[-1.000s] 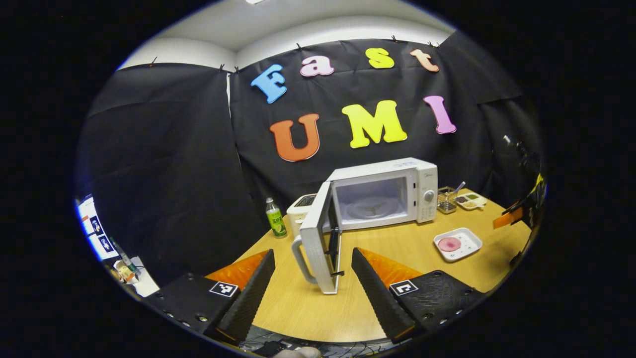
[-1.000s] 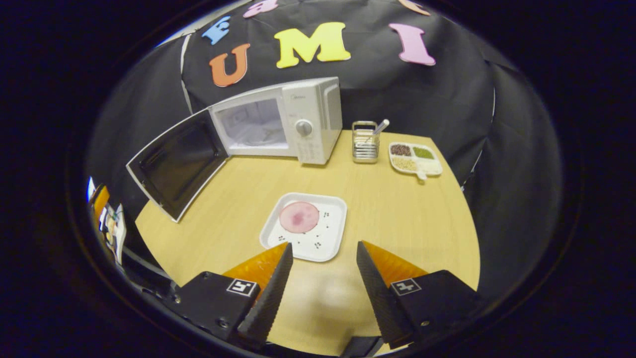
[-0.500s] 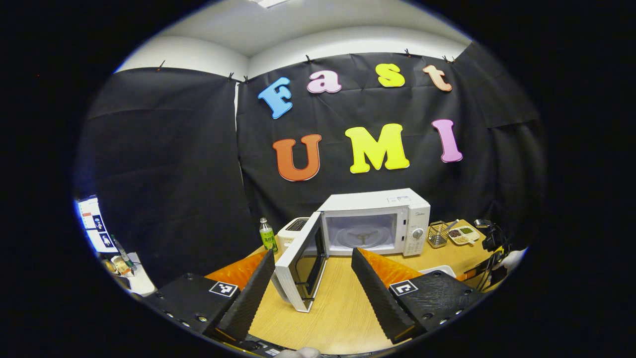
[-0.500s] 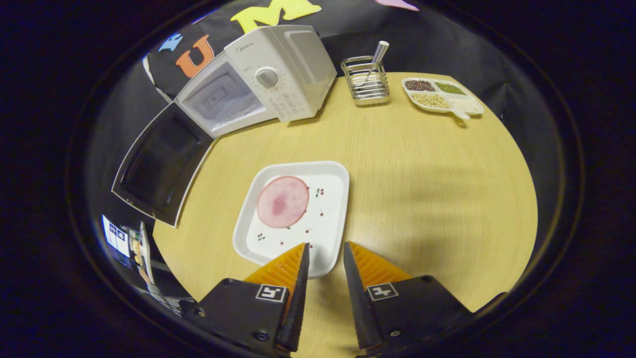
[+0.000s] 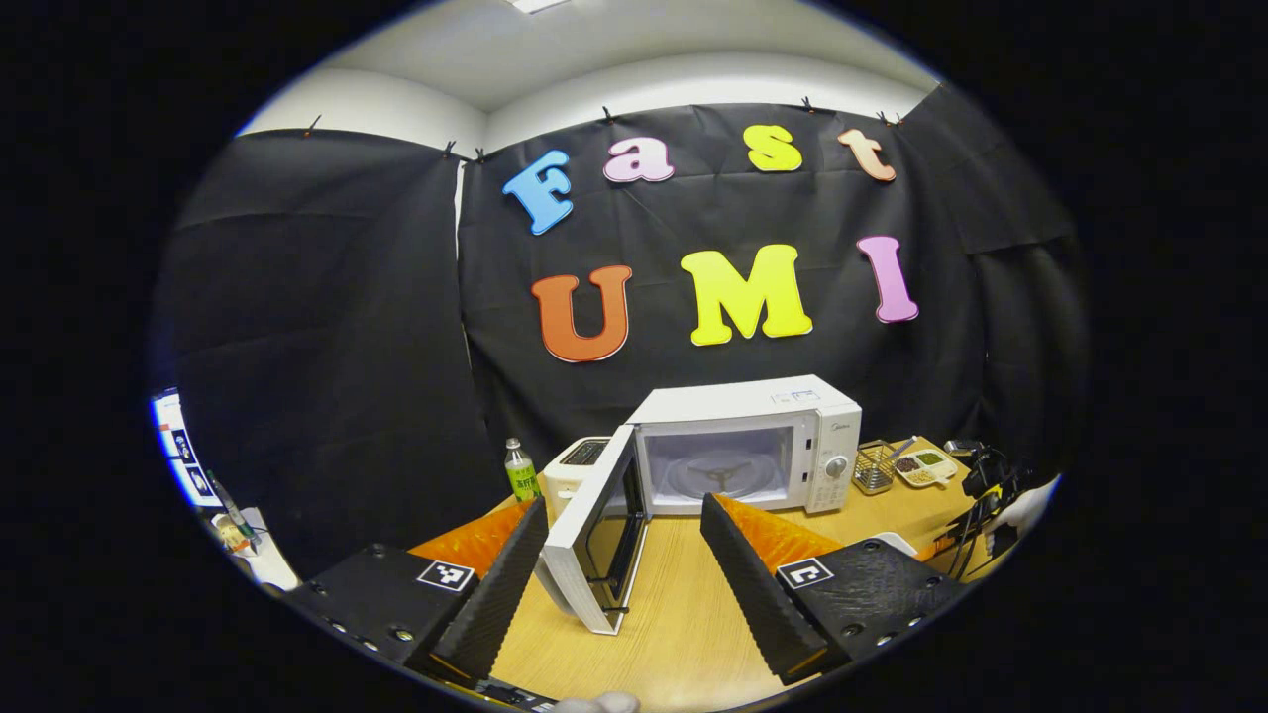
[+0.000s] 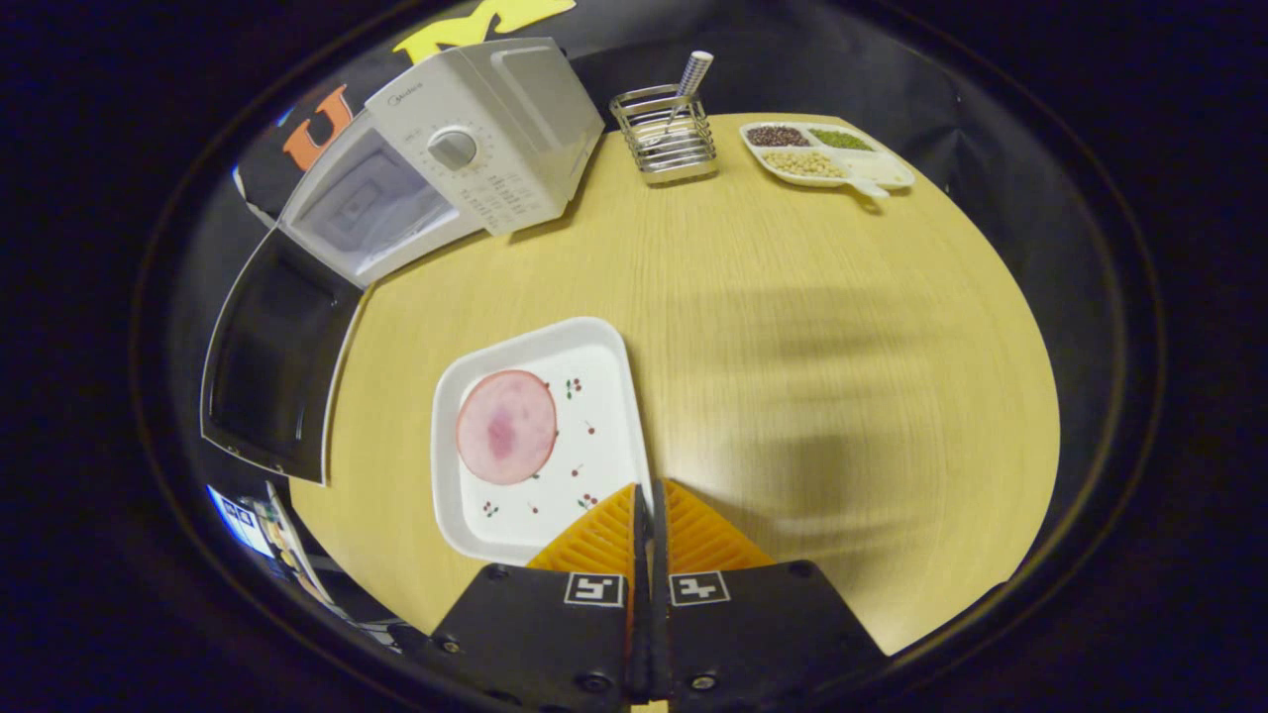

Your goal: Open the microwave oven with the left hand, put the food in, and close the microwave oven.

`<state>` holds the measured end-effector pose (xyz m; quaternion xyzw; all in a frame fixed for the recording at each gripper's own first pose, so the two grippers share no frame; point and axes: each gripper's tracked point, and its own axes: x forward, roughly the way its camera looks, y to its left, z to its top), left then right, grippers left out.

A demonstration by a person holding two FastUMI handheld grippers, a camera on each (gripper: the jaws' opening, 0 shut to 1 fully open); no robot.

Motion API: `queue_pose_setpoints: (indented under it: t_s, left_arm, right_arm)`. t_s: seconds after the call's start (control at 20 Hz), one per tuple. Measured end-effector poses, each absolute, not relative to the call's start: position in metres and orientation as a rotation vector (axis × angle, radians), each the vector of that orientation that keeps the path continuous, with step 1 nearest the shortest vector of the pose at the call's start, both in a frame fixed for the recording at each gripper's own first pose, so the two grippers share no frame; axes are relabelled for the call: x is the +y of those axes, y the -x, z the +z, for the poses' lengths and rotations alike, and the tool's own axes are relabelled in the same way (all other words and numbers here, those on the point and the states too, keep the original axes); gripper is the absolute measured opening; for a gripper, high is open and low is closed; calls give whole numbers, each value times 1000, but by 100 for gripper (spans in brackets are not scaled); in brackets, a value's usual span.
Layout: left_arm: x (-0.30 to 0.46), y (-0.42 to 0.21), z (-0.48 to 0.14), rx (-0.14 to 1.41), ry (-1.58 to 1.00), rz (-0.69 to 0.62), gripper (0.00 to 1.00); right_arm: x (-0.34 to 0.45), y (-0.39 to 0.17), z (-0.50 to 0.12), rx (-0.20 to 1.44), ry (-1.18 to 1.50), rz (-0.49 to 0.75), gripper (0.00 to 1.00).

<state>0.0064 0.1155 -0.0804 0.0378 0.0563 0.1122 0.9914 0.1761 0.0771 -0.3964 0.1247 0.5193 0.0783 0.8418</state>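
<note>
The white microwave [image 5: 743,436] stands at the back of the table, its door [image 5: 594,545] swung wide open and its turntable visible inside. My left gripper [image 5: 624,503] is open, held back from the door with nothing between its fingers. In the right gripper view the microwave [image 6: 466,149] and its dark-lined door [image 6: 267,366] lie to the far left. A white square plate [image 6: 584,465] carries a round pink slice of food [image 6: 505,426]. My right gripper [image 6: 649,495] is shut on the plate's near right rim.
A wire holder [image 6: 666,144] with a utensil and a divided dish of beans [image 6: 827,158] stand at the table's far edge. A green bottle [image 5: 520,470] and a toaster [image 5: 580,460] sit left of the microwave. Bare tabletop [image 6: 812,347] stretches right of the plate.
My right gripper came down to the plate and went from open to shut on its rim. My left gripper drew back a little from the open door.
</note>
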Motion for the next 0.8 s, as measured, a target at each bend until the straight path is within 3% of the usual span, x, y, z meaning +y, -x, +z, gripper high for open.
queue_pose_setpoints:
  t_s: [0.15,0.5,0.8]
  left_arm:
    - [132,-12,-78,105,-55,203,95]
    - [154,-10,-76,133,-18,148,95]
    - [153,-18,-75,153,-45,94,95]
  right_arm:
    - [88,-168,-394,1110,-328,145,4]
    - [128,-172,-348,952,-430,140,4]
    - [201,-199,-310,850,-668,146,4]
